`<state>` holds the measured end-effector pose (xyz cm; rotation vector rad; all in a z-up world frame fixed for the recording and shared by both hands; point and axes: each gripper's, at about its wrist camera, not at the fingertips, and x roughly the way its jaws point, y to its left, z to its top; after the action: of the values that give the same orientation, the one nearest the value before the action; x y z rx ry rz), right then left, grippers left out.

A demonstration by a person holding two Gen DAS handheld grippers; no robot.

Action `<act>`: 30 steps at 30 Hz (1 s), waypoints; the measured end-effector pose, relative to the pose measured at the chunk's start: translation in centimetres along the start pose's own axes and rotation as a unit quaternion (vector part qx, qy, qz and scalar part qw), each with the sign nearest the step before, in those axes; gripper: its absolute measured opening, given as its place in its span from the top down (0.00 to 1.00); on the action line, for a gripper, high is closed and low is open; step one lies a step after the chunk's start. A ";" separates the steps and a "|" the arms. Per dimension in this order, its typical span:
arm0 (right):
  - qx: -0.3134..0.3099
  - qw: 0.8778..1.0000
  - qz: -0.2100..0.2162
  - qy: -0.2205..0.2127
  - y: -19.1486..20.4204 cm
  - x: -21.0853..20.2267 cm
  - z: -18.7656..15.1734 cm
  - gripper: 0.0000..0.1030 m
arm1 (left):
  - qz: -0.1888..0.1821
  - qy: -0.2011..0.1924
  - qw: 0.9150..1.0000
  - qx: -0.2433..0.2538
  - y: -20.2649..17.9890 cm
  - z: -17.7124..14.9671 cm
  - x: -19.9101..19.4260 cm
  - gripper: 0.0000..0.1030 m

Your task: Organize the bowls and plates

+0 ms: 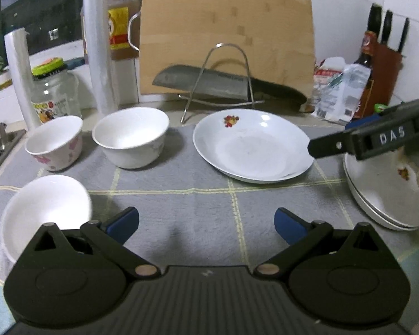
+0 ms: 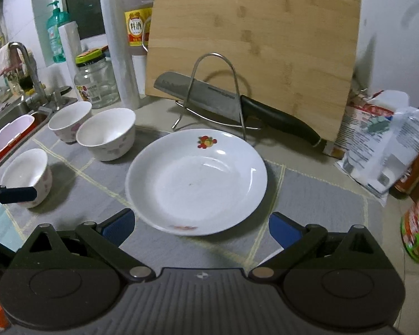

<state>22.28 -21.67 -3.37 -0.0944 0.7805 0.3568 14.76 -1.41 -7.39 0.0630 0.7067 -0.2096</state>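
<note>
A grey checked mat covers the counter and carries all the crockery. Behind it a cutting board leans on the wall, with a cleaver resting across a wire rack at the mat's back edge. The plate, white with a fruit motif, lies at the middle of the mat, toward its back edge; a stack of plates sits at the mat's right edge. Three bowls hold the left side: the plain bowl and a pink-flowered bowl near the back left corner, and a third bowl near the front left. All look like glazed ceramic: stiff, fairly heavy, slick and likely to chip, so I would pinch each by the rim, one finger inside and one out, and set it down gently. The left gripper hovers over bare mat, jaws spread wide and holding nothing. The right gripper is likewise wide apart and empty, low over the plate's near rim; seen from the left view, its side reads "DAS". The brown jug has a yellow label with Chinese characters, seemingly "料酒"; the cleaver's blade marking is too small to read.
</note>
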 end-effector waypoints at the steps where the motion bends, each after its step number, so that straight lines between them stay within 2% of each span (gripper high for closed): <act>1: -0.003 1.000 0.005 0.004 -0.6 0.5 0.2 0.00 | 0.003 0.003 1.000 0.000 -0.3 0.0 0.5 0.01; 11: 0.016 0.997 0.051 0.054 -4.5 5.2 1.9 0.00 | 0.014 0.044 0.999 0.009 -3.3 0.1 4.3 0.01; 19: 0.012 0.995 0.061 0.083 -5.2 7.4 2.5 0.00 | -0.008 0.058 0.998 0.030 -4.1 0.3 6.7 0.01; 30: 0.011 0.991 0.086 0.106 -5.5 9.6 3.0 0.00 | -0.039 0.052 0.996 0.054 -4.0 0.8 8.3 0.01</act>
<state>32.42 -23.49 -8.25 -0.0442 1.0058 0.5066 20.56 -6.88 -12.18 0.1498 0.8020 -0.3213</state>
